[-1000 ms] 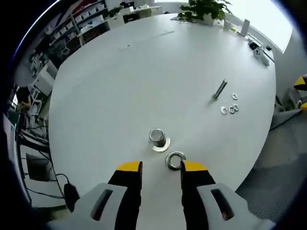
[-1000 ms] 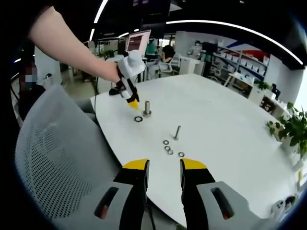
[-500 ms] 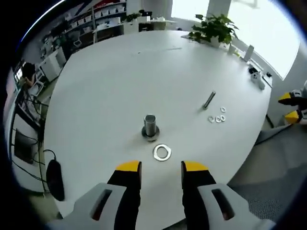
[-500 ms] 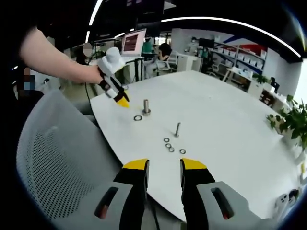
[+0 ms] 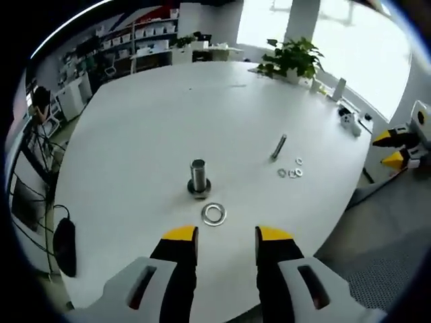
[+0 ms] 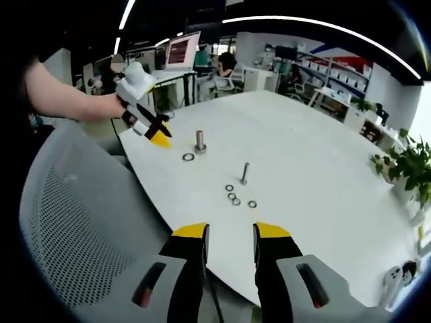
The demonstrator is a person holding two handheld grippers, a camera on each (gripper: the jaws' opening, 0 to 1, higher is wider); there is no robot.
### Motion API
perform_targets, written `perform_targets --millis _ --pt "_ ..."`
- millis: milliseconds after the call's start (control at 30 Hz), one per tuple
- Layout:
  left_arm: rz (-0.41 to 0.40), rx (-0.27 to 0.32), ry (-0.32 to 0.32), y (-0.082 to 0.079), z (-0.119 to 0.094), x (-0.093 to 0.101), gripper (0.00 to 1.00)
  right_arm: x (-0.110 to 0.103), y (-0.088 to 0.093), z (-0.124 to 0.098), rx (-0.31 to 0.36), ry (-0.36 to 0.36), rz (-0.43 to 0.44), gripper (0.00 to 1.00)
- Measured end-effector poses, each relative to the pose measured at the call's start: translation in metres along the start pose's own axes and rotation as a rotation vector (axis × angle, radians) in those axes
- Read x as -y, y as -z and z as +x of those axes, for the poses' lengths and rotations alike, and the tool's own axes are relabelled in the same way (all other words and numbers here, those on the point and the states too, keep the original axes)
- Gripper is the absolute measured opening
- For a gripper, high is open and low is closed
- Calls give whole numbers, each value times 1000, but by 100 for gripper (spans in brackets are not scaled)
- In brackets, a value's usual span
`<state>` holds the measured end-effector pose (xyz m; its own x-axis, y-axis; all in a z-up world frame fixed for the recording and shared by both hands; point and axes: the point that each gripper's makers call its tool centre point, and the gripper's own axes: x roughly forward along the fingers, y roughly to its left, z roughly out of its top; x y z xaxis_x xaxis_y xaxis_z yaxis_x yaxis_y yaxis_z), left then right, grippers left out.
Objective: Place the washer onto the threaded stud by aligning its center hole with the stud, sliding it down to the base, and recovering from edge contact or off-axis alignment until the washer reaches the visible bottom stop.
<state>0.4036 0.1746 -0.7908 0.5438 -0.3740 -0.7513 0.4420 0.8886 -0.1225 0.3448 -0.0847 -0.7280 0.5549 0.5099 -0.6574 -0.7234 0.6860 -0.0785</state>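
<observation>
A threaded stud [image 5: 198, 177] stands upright on a round base on the white table [image 5: 168, 114]. A loose washer [image 5: 213, 214] lies flat on the table just in front of it, apart from the base. My left gripper [image 5: 219, 237] is open and empty, held back above the table edge short of the washer. In the right gripper view the stud [image 6: 200, 141] and washer [image 6: 188, 157] sit at the far left of the table, with the left gripper [image 6: 156, 136] beside them. My right gripper [image 6: 229, 233] is open and empty, off the table edge.
A loose bolt [image 5: 277, 146] and three small washers [image 5: 290, 172] lie right of the stud. A grey mesh chair [image 6: 74, 229] stands by the table edge. A plant [image 5: 291, 56] and small devices sit at the far side. A black mouse [image 5: 64, 245] rests at the left.
My left gripper has let go of the washer beside the stud and pulled back and up from it. The right gripper has stayed open off the table edge.
</observation>
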Motion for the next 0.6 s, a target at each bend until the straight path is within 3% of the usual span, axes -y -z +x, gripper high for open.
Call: perform_targets --millis 233,333,500,600 --pt "58 35 -13 -8 8 8 31 1 0 -1 4 7 -2 28" --pt "180 -17 -14 -1 12 13 31 1 -2 -1 11 1 -8 28" --pt "126 -9 -6 -2 18 12 31 1 1 0 -3 0 -9 28" --pt "127 -9 -9 -3 17 11 31 4 -4 -2 24 12 -5 28"
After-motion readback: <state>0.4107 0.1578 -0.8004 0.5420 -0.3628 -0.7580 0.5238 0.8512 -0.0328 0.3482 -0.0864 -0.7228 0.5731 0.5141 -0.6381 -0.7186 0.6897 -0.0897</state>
